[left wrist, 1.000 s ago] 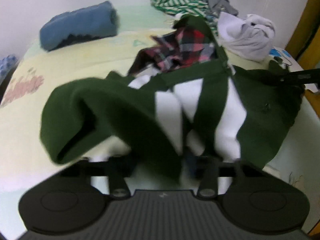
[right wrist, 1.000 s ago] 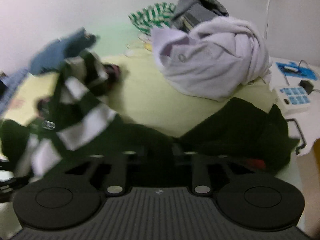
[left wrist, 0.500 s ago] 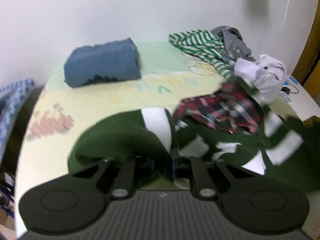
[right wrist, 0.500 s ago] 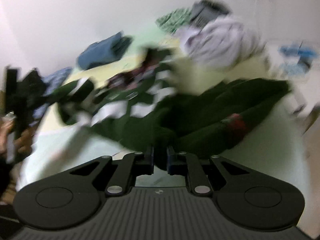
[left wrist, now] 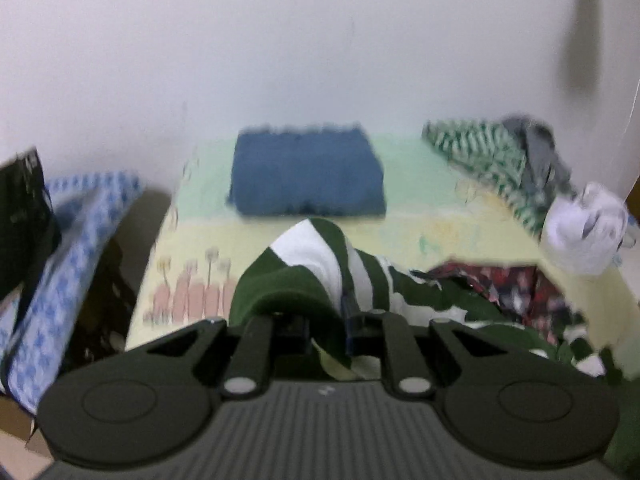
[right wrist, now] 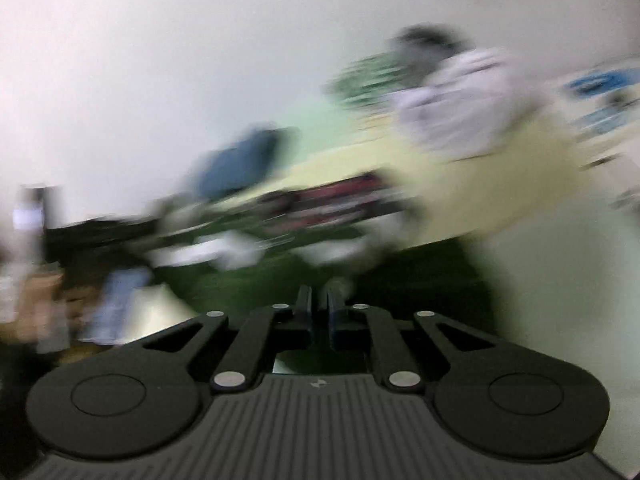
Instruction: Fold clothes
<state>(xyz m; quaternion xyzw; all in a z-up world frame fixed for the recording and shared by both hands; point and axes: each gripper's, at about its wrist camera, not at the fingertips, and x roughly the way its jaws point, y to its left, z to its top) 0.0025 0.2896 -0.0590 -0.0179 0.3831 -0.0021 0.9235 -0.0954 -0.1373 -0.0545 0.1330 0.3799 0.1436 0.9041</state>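
A pale yellow printed sheet (left wrist: pixel 460 236) covered the bed. The green-and-white striped shirt (left wrist: pixel 320 264) was held bunched above it, pinched by the left gripper (left wrist: pixel 326 322) and the right gripper (right wrist: pixel 319 312). Slippage or snagging on the plaid garment (left wrist: pixel 516 284) was judged possible.

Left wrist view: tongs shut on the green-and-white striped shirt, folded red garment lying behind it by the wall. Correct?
Not quite. In the left wrist view the folded garment by the wall is blue, not red. The left tongs are indeed shut on the green-and-white striped shirt.
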